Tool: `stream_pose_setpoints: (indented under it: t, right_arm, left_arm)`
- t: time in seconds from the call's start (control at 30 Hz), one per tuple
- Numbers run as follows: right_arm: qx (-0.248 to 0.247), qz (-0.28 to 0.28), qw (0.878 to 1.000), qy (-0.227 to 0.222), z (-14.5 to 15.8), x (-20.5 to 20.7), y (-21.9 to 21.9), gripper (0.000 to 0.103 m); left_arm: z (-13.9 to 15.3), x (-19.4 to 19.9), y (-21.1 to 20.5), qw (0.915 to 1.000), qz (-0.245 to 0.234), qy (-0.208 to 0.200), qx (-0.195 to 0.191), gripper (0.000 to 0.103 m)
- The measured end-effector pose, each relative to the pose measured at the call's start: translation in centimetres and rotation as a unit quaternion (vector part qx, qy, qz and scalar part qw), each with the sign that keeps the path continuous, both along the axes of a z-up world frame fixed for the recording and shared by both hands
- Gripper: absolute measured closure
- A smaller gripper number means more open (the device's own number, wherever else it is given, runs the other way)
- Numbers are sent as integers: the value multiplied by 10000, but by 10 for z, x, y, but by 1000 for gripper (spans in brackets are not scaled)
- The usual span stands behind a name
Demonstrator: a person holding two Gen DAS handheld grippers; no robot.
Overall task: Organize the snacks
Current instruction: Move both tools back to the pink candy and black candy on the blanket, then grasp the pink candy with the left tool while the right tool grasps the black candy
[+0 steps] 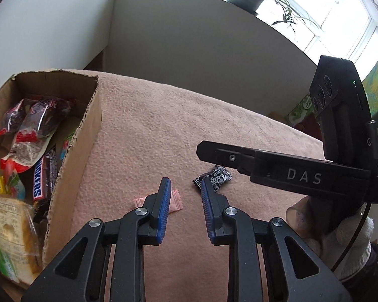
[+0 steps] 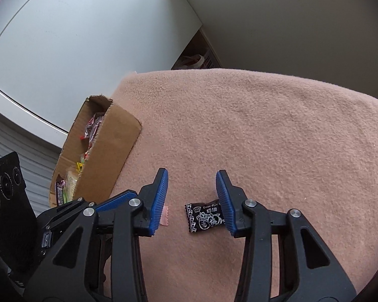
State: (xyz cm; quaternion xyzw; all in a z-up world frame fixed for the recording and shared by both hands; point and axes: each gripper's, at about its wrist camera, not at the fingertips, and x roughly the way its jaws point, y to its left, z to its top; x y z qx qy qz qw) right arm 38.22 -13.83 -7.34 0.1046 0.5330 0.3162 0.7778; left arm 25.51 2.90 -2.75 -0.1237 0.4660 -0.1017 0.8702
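left wrist view, cardboard box [image 1: 70, 151] holding snickers bar [image 1: 41, 178], wrapped snacks; left gripper [image 1: 185, 188], right gripper [image 2: 192, 191] both released, empty

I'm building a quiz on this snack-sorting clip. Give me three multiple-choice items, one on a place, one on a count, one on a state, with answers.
1. Where does the black candy lie?
A. inside the cardboard box
B. on the pink cloth, between the right gripper's fingers
C. on the windowsill

2. How many wrapped candies lie loose on the cloth?
A. two
B. four
C. none

3. What state is the left gripper in?
A. shut on the pink candy
B. shut on a Snickers bar
C. open, holding nothing

Answers: 1 B, since the right gripper straddles the candy on the pink cloth, apart from the cardboard box. 2 A, the black one and the pink candy are the only loose ones. 3 C, bare cloth shows between its blue pads, with the pink candy behind its left finger.
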Motion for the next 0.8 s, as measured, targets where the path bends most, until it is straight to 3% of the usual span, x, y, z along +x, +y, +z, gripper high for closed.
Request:
stream_pose_setpoints:
  t: [0.23,0.57,0.8]
  right_arm:
    - [232,82,9993,297,-11,4,-7,61]
    - [22,167,9995,260,-9,-18,-17,61]
    - [-559,387,9975,-172,-2,-29,-4,51]
  left_arm:
    - [-20,13,3,9995,127,275,34,80]
    - [-33,-7,10,9976,23,554,-413,83]
    - [-31,-35,-15,9986,-291,302,317,81]
